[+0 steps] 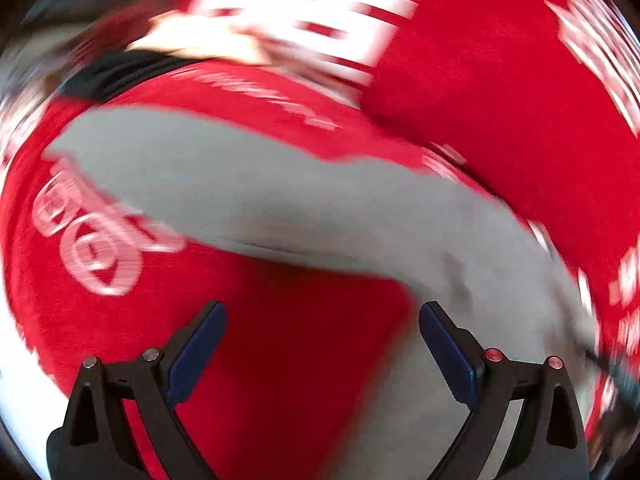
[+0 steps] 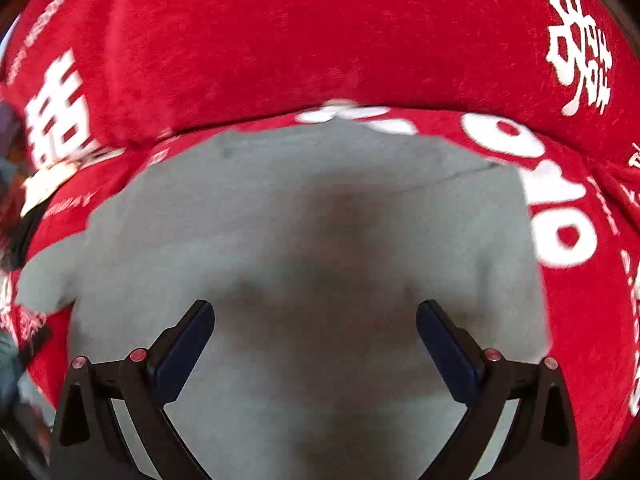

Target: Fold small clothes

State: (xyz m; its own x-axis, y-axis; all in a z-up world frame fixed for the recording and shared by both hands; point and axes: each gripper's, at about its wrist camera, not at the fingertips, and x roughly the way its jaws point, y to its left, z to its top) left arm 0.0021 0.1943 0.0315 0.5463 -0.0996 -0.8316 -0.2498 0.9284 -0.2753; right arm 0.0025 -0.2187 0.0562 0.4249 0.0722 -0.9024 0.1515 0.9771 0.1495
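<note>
Both your left gripper [image 1: 322, 346] and right gripper [image 2: 315, 344] gape empty; pinch the grey garment [image 2: 304, 240] edge at twelve o'clock, clear of the red cloth [image 2: 320, 40].

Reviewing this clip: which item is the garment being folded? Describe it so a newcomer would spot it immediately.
Start from the red cloth with white printed characters that fills both views. Lying on it is the grey garment, a plain, unprinted piece directly ahead of the open right tool and running diagonally past the open left tool. It is the only grey, unmarked fabric among the red and white.
</note>
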